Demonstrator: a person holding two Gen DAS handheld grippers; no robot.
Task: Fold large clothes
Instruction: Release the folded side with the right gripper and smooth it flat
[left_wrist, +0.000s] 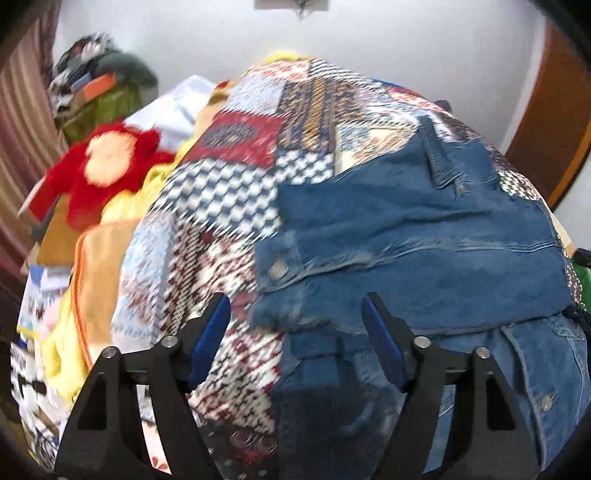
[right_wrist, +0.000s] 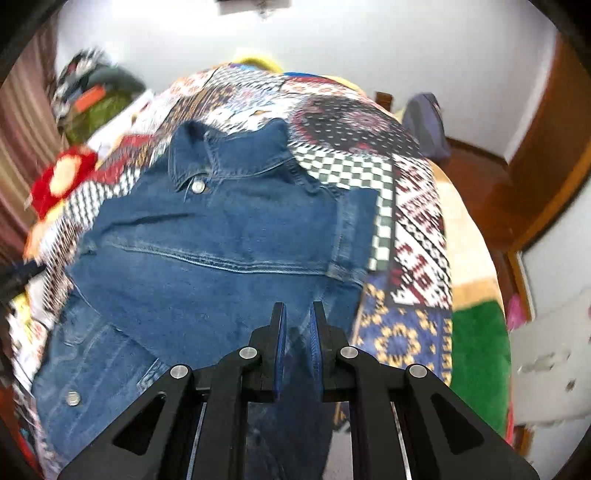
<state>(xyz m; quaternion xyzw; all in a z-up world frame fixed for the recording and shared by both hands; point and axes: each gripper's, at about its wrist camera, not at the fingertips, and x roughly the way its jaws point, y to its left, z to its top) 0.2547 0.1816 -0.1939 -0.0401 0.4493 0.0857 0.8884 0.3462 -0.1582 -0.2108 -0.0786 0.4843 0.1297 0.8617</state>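
A blue denim jacket (left_wrist: 424, 221) lies partly folded on a patchwork bedspread (left_wrist: 229, 184). My left gripper (left_wrist: 295, 301) hovers over the jacket's left edge, close to a metal button (left_wrist: 277, 268). It is open and its blue pads hold nothing. In the right wrist view the jacket (right_wrist: 221, 229) lies with its collar (right_wrist: 207, 147) at the far end. My right gripper (right_wrist: 298, 308) is shut on a fold of the jacket's near edge, and denim hangs down below the fingers. The bedspread (right_wrist: 417, 206) shows to the right.
A red plush toy (left_wrist: 107, 162) and yellow cloth (left_wrist: 66, 350) lie at the bed's left side. A pile of clothes on a green box (left_wrist: 103, 85) stands at the back left beside a striped curtain (left_wrist: 22, 129). A green blanket (right_wrist: 476, 358) and wooden floor (right_wrist: 480, 184) are to the right.
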